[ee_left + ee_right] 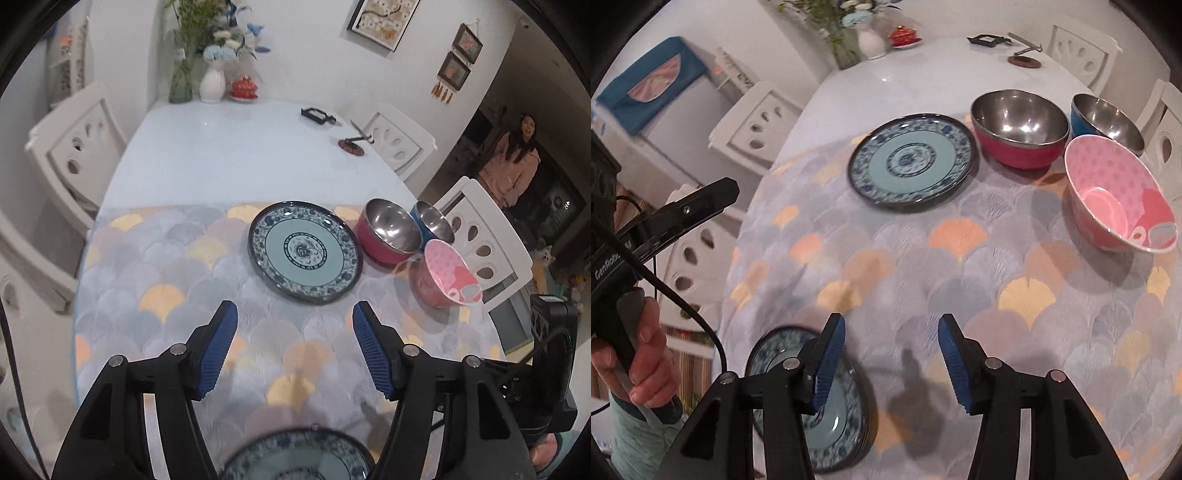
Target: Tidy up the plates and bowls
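Note:
A blue-patterned plate [304, 252] lies on the scallop-patterned mat [166, 266], also in the right wrist view [911, 158]. A second matching plate [295, 458] lies at the near table edge, under my left gripper; it also shows in the right wrist view [842, 413]. A red steel bowl [388, 230] [1019, 127], a blue steel bowl [432, 221] [1106, 118] and a pink bowl [448, 273] [1119, 192] stand to the right. My left gripper [294, 320] is open and empty above the mat. My right gripper [891, 332] is open and empty.
White chairs [74, 147] [484, 236] surround the table. Vases with flowers [212, 79], a red lidded dish [243, 88], a black frame [317, 114] and a small stand [352, 142] sit at the far end. A person [513, 162] stands at the right.

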`<state>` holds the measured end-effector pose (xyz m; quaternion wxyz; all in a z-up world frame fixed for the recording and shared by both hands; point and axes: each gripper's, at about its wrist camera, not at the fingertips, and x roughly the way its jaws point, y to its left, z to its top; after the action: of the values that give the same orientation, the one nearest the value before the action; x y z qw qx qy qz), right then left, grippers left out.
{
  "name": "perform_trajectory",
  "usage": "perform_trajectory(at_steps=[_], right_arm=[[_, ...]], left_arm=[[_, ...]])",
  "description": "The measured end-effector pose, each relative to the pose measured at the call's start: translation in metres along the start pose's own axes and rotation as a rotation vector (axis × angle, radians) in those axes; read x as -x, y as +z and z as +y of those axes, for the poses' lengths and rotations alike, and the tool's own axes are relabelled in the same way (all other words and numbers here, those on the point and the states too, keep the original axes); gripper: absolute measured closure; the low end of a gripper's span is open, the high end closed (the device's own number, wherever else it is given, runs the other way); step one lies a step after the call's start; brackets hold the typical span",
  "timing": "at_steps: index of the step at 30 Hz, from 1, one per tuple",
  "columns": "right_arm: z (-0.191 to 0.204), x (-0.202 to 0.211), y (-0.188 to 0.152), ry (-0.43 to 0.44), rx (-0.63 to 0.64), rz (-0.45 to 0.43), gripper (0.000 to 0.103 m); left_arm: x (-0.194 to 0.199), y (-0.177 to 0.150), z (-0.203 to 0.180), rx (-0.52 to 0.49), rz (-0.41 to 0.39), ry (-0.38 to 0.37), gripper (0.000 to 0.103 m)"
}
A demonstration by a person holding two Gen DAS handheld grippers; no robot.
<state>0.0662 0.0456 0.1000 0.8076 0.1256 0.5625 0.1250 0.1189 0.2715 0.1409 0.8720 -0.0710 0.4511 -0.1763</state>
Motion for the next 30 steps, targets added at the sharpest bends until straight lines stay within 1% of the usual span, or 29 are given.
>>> perform_trajectory(at_steps=[2, 7, 9, 13, 17, 19, 22, 25, 26, 28, 30], right_arm=[[-0.004, -0.01, 0.012, -0.01, -0.013, 0.006, 0.053], [-0.015, -0.044, 0.048, -0.04, -0.055, 0.014, 0.053], [-0.022, -0.057, 0.061, -0.042, -0.093, 0.019, 0.053], [-0.041, -0.083, 0.082, -0.029, -0.18, 0.06, 0.053], [-0.052, -0.098, 0.099, -0.028, -0.208, 0.067, 0.053], [-0.058, -0.104, 0.105, -0.004, -0.232, 0.064, 0.052], [-0.067, -0.111, 0.112, 0.018, -0.274, 0.04, 0.052], [-0.071, -0.116, 0.122, 0.017, -0.26, 0.021, 0.052], [-0.071, -0.116, 0.124, 0.016, -0.257, 0.015, 0.052], [-0.07, -0.117, 0.126, 0.006, -0.248, 0.0, 0.052], [-0.065, -0.12, 0.127, -0.019, -0.224, -0.009, 0.052]], left_arm=[[-0.024, 0.014, 0.012, 0.024, 0.043, 0.003, 0.04], [-0.076, 0.037, 0.041, 0.066, 0.117, 0.001, 0.04], [-0.093, 0.042, 0.05, 0.09, 0.144, -0.009, 0.04], [-0.119, 0.044, 0.064, 0.12, 0.184, -0.019, 0.04], [-0.139, 0.047, 0.076, 0.159, 0.204, -0.022, 0.04], [-0.147, 0.05, 0.081, 0.196, 0.207, -0.044, 0.04], [-0.152, 0.055, 0.094, 0.276, 0.188, -0.095, 0.04], [-0.161, 0.064, 0.102, 0.32, 0.185, -0.131, 0.042], [-0.166, 0.066, 0.102, 0.325, 0.191, -0.147, 0.042], [-0.177, 0.069, 0.095, 0.312, 0.211, -0.179, 0.046], [-0.191, 0.07, 0.083, 0.273, 0.242, -0.183, 0.054]])
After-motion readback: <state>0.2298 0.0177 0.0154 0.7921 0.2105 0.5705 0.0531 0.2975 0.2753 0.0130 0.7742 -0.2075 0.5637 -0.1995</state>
